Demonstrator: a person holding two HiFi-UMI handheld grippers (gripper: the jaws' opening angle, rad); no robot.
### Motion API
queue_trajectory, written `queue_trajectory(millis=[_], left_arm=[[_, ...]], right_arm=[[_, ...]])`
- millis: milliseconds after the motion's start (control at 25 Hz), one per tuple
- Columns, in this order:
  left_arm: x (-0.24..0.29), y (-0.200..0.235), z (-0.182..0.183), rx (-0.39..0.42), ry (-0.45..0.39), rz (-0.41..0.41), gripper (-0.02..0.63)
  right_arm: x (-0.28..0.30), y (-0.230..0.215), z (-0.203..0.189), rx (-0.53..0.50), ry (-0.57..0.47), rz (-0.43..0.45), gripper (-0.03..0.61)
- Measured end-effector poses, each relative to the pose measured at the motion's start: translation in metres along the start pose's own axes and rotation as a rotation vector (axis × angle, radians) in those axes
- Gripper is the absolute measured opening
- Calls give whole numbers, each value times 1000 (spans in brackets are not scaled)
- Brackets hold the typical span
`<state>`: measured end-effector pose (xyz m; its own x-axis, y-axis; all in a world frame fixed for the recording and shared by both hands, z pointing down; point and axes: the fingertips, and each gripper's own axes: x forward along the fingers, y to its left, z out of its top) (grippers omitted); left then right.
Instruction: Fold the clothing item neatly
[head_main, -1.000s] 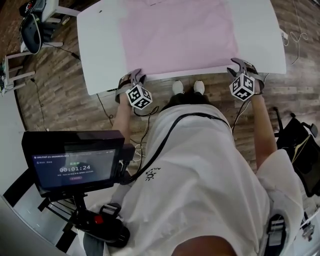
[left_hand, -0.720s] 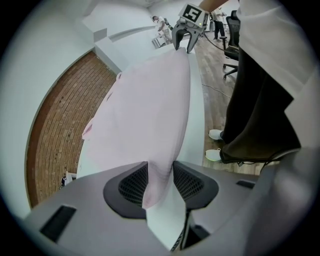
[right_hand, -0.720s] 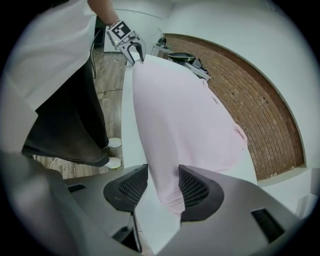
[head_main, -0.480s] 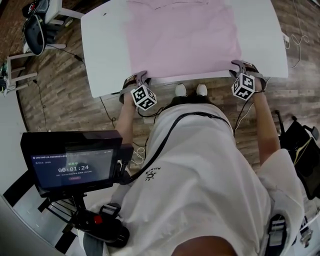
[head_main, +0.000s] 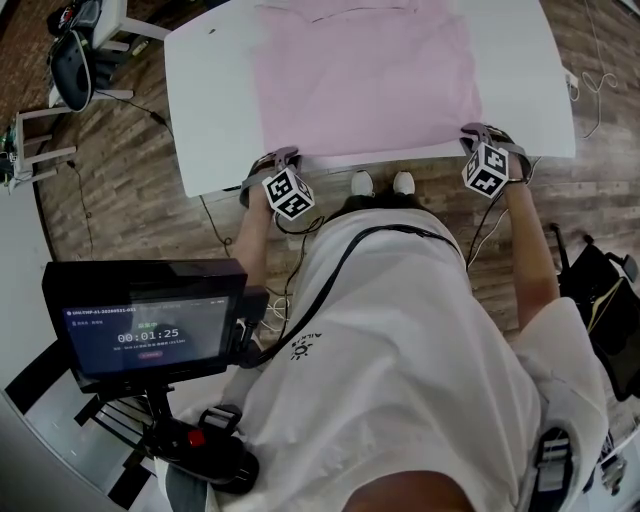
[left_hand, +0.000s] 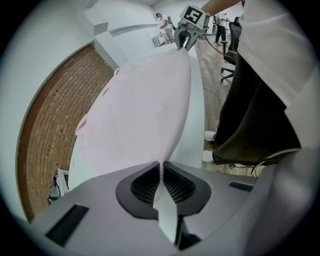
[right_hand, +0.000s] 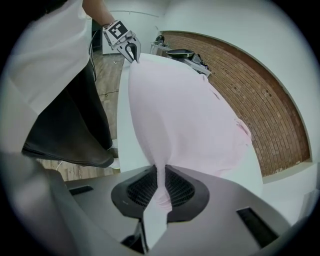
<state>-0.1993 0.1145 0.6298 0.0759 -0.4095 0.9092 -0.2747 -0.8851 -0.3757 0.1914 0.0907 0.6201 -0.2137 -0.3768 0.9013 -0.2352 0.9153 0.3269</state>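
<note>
Your left claw and right claw have just been closing, and each now pinches a near corner of the pale pink cloth garment, with fabric pressed between its pads. The garment lies flat on the white rectangular desk, its bottom edge along the desk's near edge. For a clean fold, lift both corners together, keep that edge taut and level, and carry it toward the far side. Bare desk flanks the garment on both sides. Its far end runs past the top of the head view, so judge that landing with care.
</note>
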Motion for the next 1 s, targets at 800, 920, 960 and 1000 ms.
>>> queue_trajectory(millis=[800, 920, 960, 1000], left_arm=[[-32, -13, -6, -20, -55, 34, 20], [-42, -21, -4, -17, -65, 34, 20], [-45, -23, -4, -16, -68, 32, 20], [-49, -26, -4, -16, -71, 30, 20]], right_arm=[[-29, 10, 5, 55, -44, -72, 35], [-33, 15, 2, 53, -42, -75, 35], [-35, 17, 2, 54, -44, -76, 35], [-37, 19, 1, 55, -45, -75, 35]])
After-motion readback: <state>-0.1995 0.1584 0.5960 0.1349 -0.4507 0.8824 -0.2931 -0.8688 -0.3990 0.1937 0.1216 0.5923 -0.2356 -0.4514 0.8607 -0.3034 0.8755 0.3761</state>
